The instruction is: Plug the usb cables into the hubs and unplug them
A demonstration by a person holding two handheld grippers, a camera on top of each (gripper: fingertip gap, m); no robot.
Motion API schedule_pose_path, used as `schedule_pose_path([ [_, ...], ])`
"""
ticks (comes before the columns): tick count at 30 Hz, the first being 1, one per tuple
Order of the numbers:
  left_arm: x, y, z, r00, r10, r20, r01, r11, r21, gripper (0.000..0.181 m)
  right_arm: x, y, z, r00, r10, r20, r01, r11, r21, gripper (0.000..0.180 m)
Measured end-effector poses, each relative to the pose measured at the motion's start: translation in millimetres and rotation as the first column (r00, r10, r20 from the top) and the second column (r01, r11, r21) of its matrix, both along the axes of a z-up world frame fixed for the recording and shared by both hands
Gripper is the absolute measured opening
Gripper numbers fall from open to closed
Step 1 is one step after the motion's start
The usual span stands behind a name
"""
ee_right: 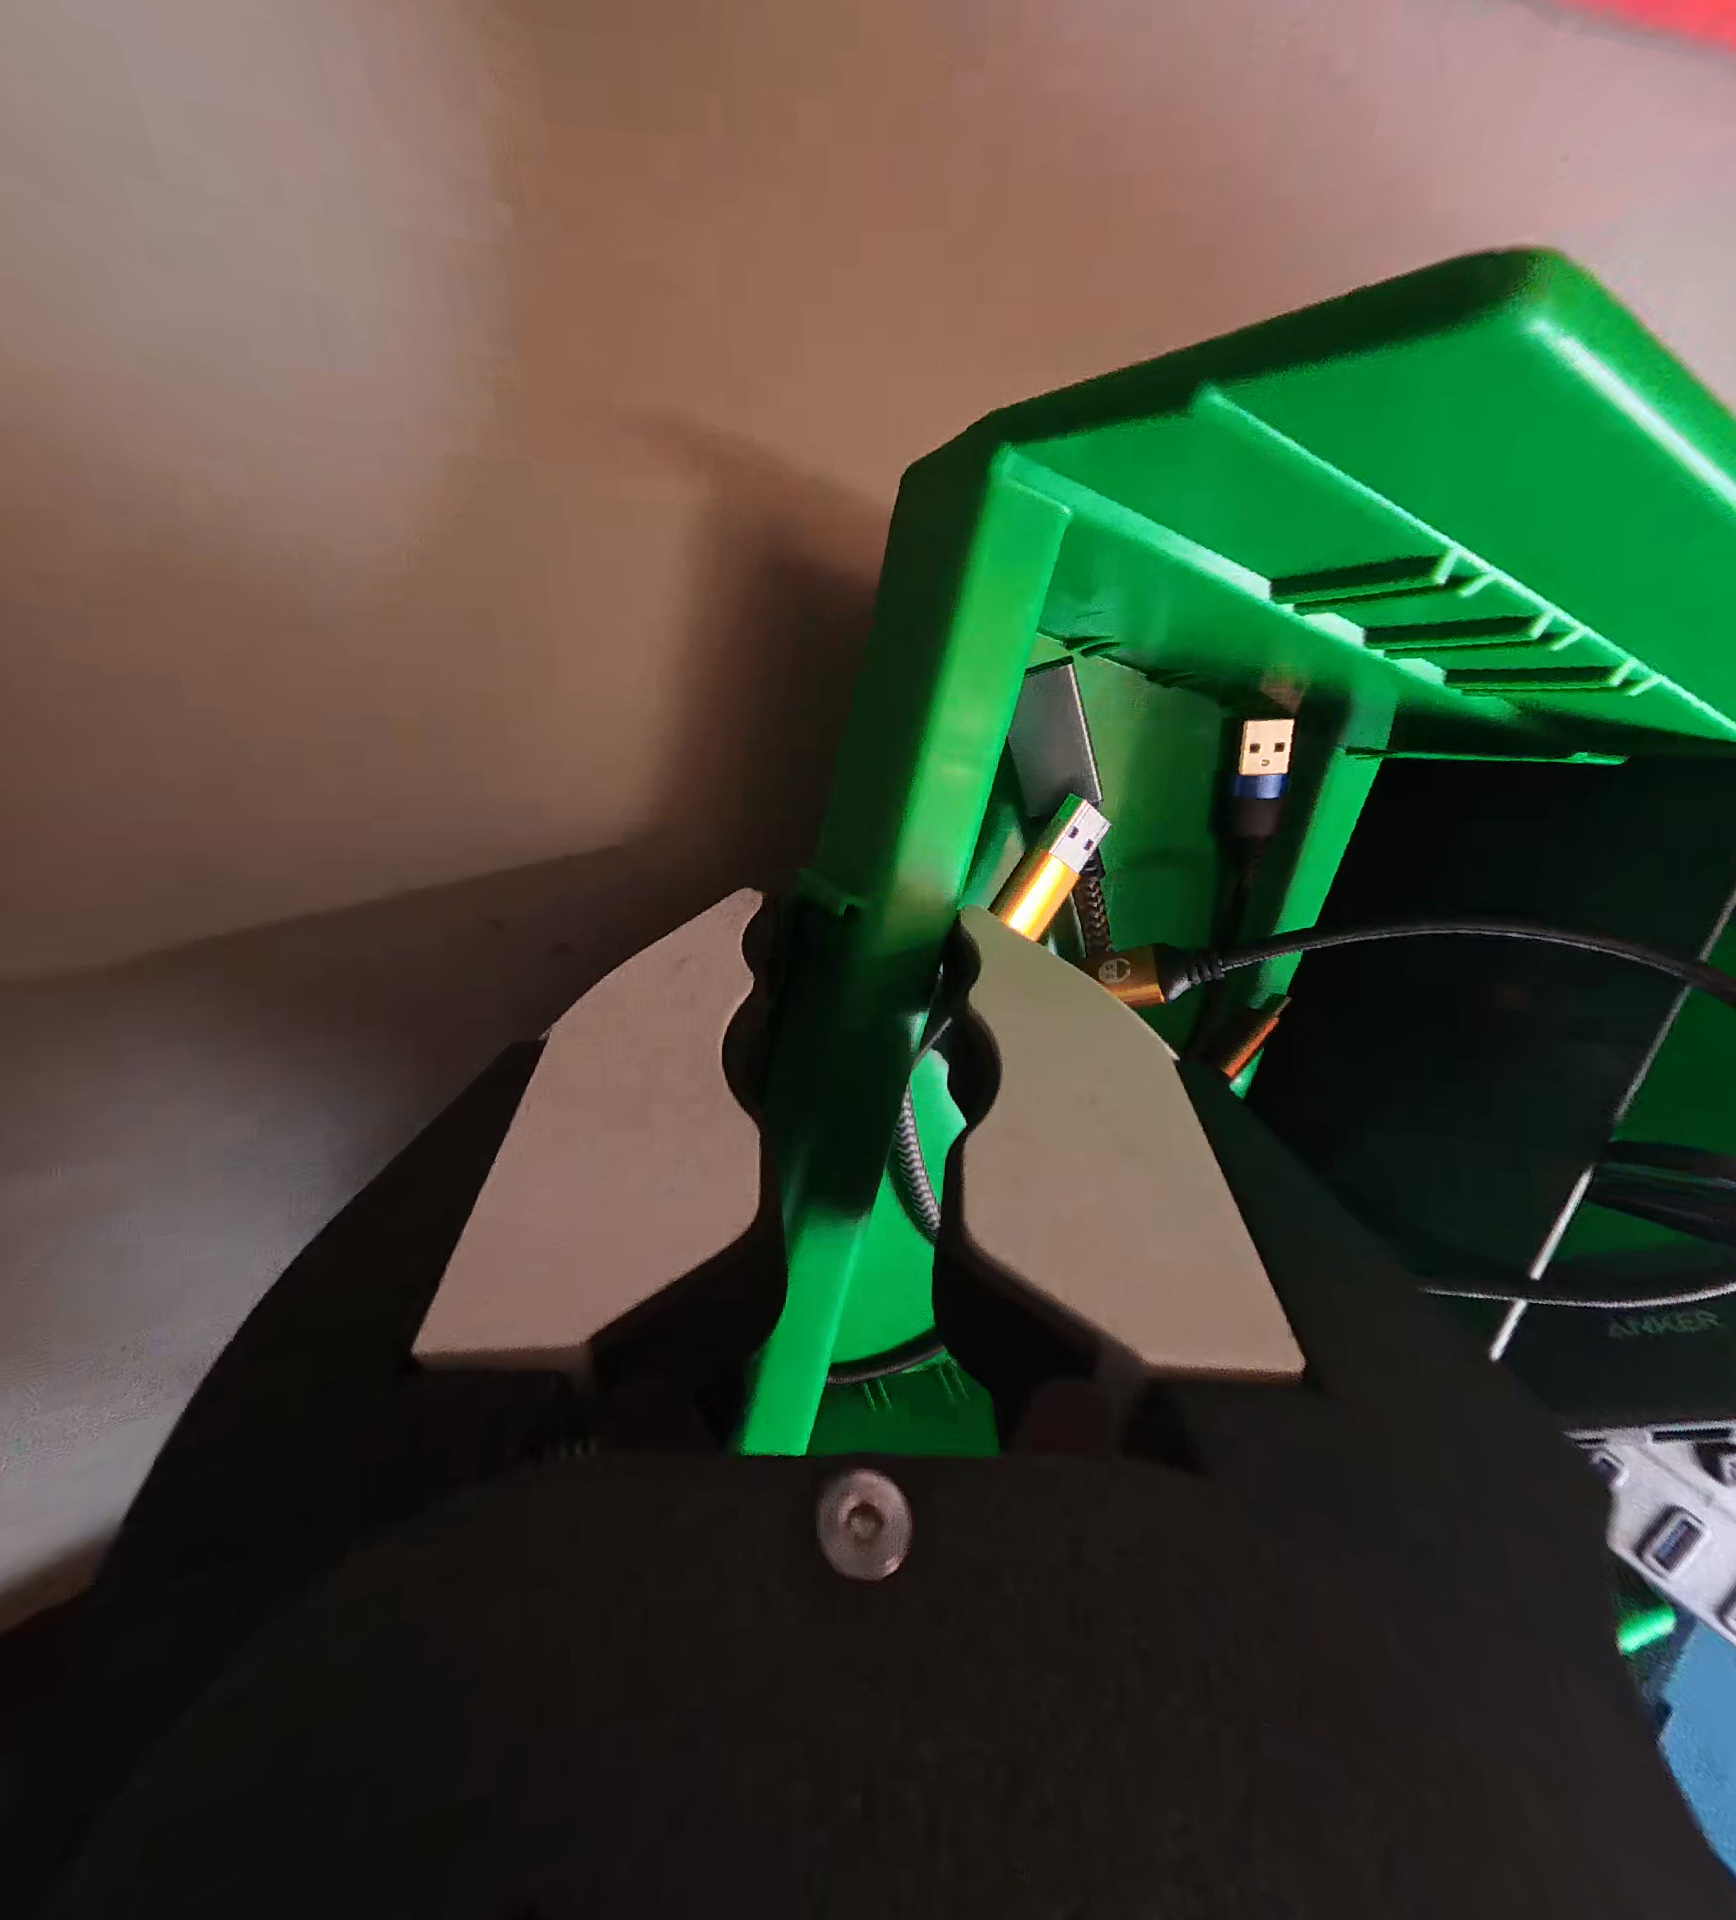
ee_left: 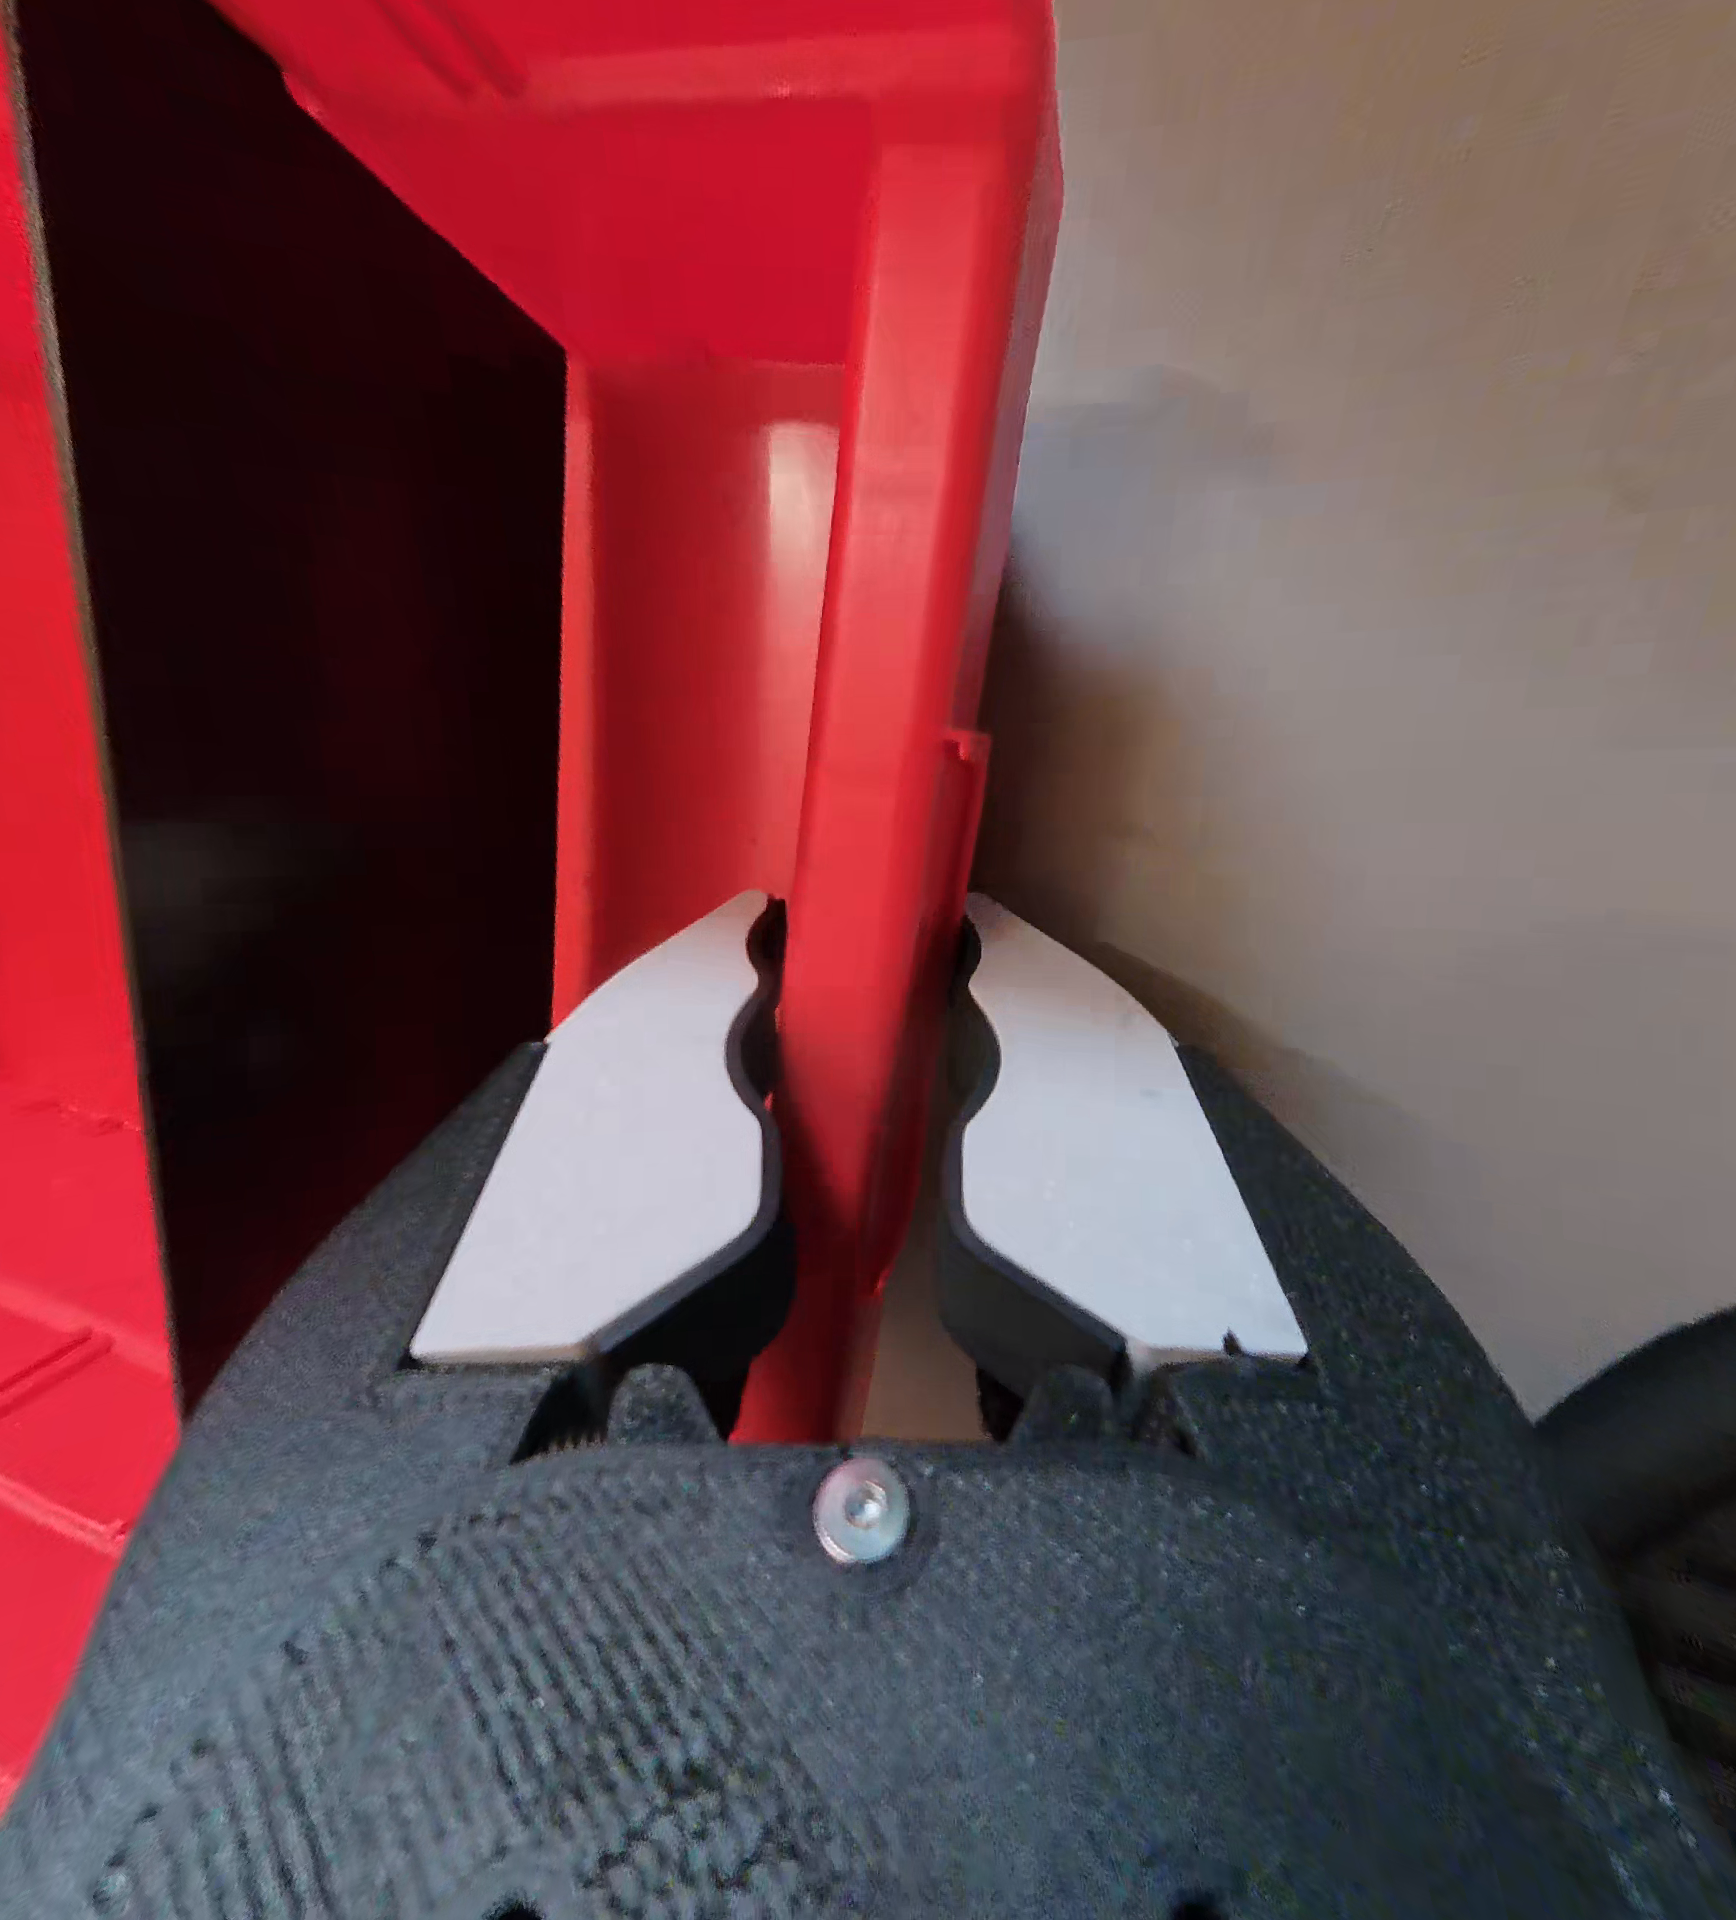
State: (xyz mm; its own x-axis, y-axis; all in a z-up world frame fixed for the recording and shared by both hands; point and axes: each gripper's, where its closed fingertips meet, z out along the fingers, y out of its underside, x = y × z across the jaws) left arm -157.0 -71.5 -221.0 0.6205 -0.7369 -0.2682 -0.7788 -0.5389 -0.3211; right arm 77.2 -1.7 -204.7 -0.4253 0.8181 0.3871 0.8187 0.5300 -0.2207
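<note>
Left wrist view: jaws clamp smooth red bin point(ee_left: 885, 727) wall.

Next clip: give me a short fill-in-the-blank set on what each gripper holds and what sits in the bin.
1. The left gripper is clamped on the wall of a ___ bin.
2. The right gripper grips the rim of a ___ bin.
3. Inside that bin, the gold USB plug is ___ any hub.

Missing words: red; green; not plugged into

Cables point(ee_right: 1248, 966) and hub point(ee_right: 1705, 1558) inside bin point(ee_right: 957, 727)
</note>
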Motion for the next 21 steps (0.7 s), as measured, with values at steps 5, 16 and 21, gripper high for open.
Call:
schedule_pose_path([
  [5,31,22,0,0.996,-0.088,-0.005,0.088,0.996,0.019,0.03,-1,-57,1,0.998,0.056,-0.035,-0.056,0.998,-0.005,0.03],
  [16,66,28,40,0.963,-0.067,0.262,-0.01,0.959,0.284,0.048,10,-115,80,0.834,-0.152,-0.53,0.044,0.977,-0.211,0.032],
  [21,112,-14,92,0.73,-0.042,0.683,-0.211,0.936,0.283,0.05,82,-48,124,0.379,-0.545,-0.748,0.323,0.835,-0.445,0.041],
])
